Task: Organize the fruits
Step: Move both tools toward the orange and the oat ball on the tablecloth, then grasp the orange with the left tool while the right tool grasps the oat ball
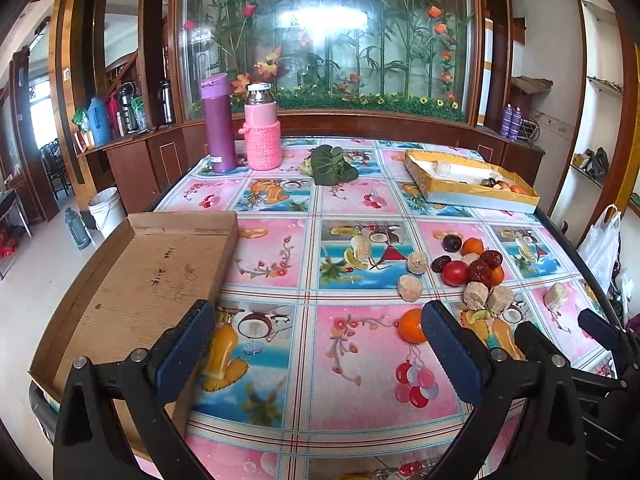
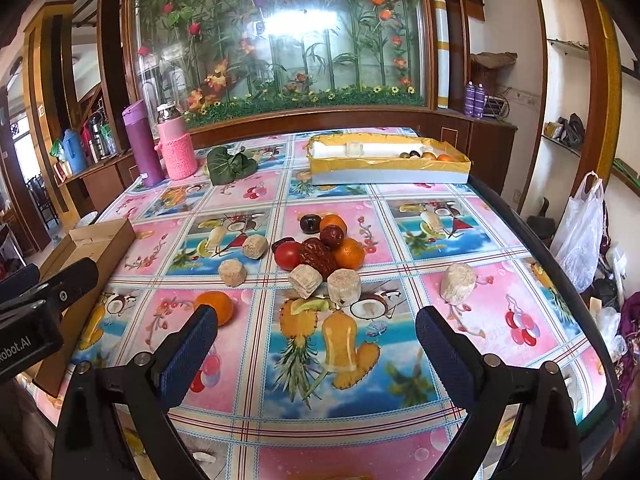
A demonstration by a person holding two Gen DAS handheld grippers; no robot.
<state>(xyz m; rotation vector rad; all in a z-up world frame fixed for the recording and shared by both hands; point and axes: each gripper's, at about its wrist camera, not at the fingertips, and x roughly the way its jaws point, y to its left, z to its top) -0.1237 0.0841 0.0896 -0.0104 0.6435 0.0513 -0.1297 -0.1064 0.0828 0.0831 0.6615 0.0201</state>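
Note:
A pile of fruit lies mid-table: a red tomato, oranges, dark red dates and a dark plum, with several beige cakes around it. One lone orange lies apart, by my right gripper's left finger; it also shows in the left wrist view. My left gripper is open and empty above the tablecloth. My right gripper is open and empty, short of the pile. A flat brown cardboard tray lies at the left. A yellow box at the far right holds a few fruits.
A purple flask, a pink knitted bottle and green leaves stand at the table's far side. A white plastic bag hangs past the right edge. A wooden cabinet with a glass flower panel runs behind.

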